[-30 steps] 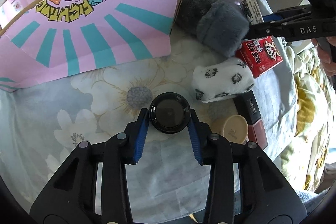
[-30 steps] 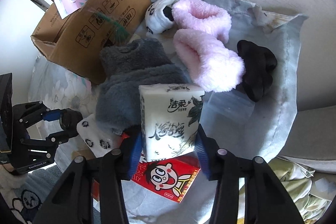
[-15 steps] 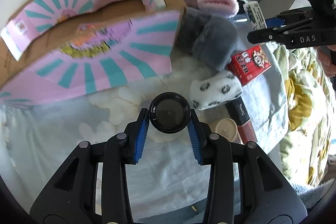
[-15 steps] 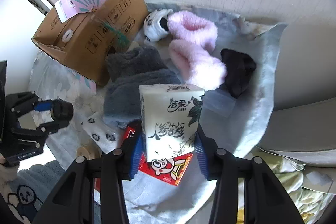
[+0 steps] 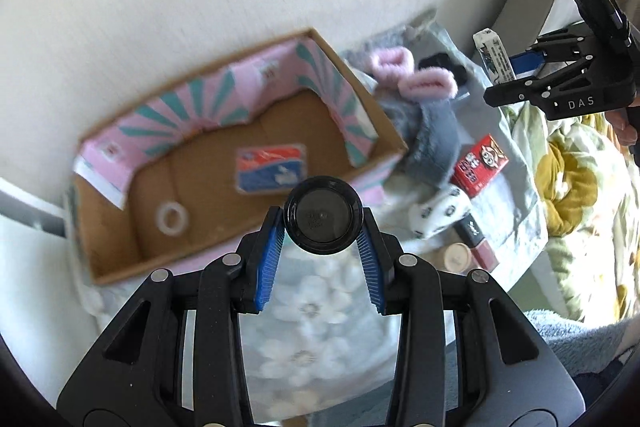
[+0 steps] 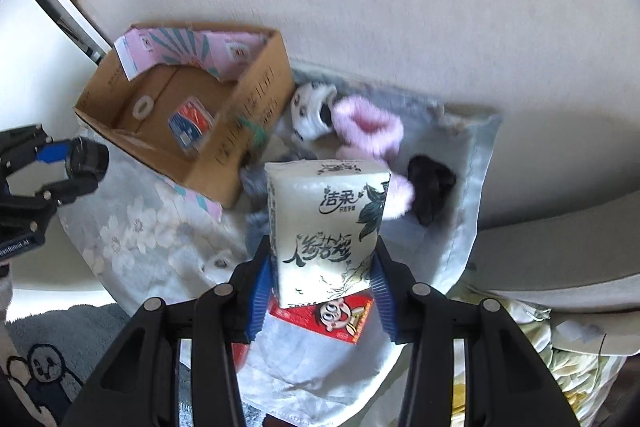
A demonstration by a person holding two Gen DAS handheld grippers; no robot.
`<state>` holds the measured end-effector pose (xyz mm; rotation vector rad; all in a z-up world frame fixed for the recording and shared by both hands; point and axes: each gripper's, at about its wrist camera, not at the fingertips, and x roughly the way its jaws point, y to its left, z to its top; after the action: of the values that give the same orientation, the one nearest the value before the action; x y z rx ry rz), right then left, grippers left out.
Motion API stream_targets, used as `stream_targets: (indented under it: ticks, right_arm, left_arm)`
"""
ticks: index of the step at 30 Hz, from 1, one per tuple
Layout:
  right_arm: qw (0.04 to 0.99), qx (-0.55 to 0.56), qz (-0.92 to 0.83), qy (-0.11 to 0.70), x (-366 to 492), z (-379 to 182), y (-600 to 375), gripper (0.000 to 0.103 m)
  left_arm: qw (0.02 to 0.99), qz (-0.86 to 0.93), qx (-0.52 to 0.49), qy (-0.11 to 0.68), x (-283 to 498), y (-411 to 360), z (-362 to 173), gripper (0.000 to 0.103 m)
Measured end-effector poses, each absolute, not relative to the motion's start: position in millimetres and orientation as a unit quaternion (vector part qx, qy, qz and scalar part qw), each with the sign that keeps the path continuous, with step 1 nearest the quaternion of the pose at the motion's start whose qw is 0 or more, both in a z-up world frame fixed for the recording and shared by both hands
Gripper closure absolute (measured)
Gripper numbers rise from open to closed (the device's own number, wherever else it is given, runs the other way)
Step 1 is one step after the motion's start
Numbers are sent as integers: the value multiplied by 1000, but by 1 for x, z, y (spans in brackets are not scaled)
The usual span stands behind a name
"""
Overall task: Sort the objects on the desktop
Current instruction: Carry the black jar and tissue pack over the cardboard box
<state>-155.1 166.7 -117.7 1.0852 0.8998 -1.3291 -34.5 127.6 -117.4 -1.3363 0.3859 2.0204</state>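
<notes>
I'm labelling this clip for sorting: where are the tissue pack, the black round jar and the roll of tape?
tissue pack [image 6: 326, 227], right wrist view, on its printed front face.
black round jar [image 5: 323, 214], left wrist view, on its round end face.
roll of tape [image 5: 172, 219], left wrist view, on the ring's rim, inside the box.

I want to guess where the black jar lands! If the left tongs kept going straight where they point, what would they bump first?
Probably the cardboard box: the left tongs, shut on the black jar, aim around its near wall, though depth is unclear.
</notes>
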Motion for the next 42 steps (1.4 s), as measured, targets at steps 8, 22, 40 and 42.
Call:
stream_targets:
  ticks: [8,22,40,42]
  right_arm:
    - [581,443,-561,390,-125,-90,133,61]
    - [631,392,-469,477,-11,-99,51,61]
    - [603,439,-449,493,15,-169,5,61]
    - [601,438,-448,496,16,-171,5,61]
  left_arm:
    - [326,783,-507,155,-76,101,-102,69]
    - [316,769,-536,144,-129,71,-133,69]
    - [320,739,-575,142,-166,57,-190,69]
    - [322,739,-575,143,-167,57,-192,69]
